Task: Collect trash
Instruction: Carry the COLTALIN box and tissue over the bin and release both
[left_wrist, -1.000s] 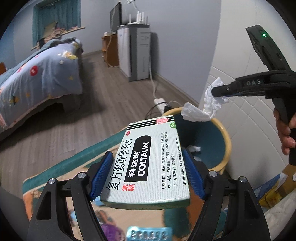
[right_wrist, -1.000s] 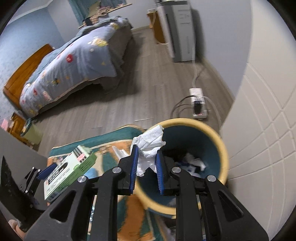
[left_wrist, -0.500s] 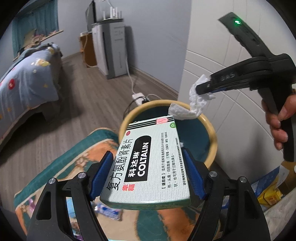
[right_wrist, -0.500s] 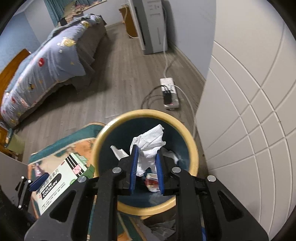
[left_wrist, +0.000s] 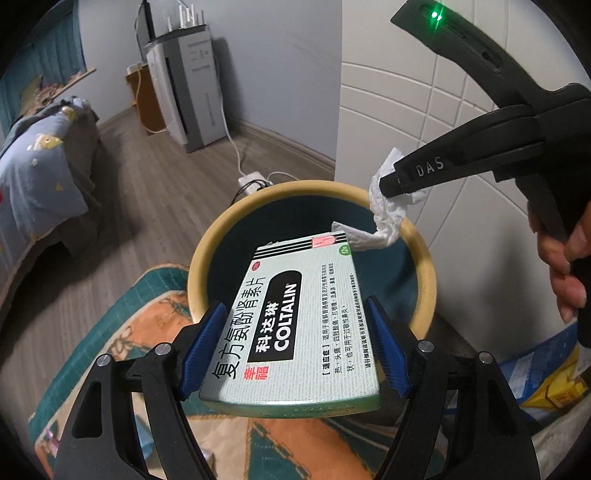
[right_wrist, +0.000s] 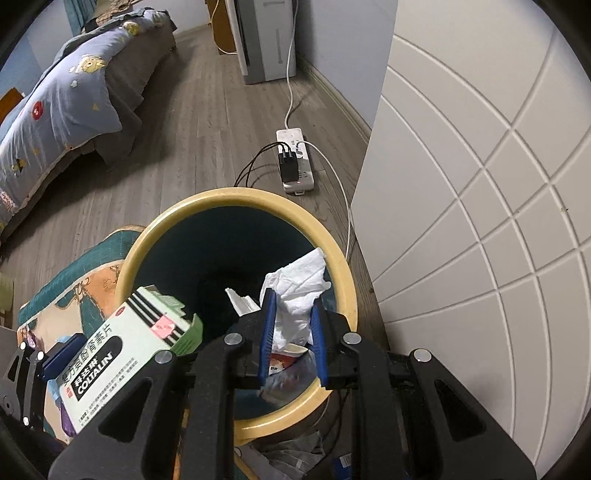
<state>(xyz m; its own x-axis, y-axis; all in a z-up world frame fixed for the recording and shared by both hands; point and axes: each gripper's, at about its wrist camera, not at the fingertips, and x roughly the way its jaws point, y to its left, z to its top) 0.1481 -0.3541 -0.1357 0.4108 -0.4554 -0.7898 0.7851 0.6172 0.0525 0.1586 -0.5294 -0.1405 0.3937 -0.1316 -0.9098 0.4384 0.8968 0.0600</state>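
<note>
Both tongs (left_wrist: 293, 345) (right_wrist: 291, 332) now lower box (left_wrist: 295, 332) and tissue (right_wrist: 299, 295) over bin (right_wrist: 155, 229).

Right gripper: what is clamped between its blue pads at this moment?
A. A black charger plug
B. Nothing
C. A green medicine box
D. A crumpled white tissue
D: the right gripper is shut on the crumpled white tissue above the yellow-rimmed bin; the medicine box is in the left gripper.
</note>
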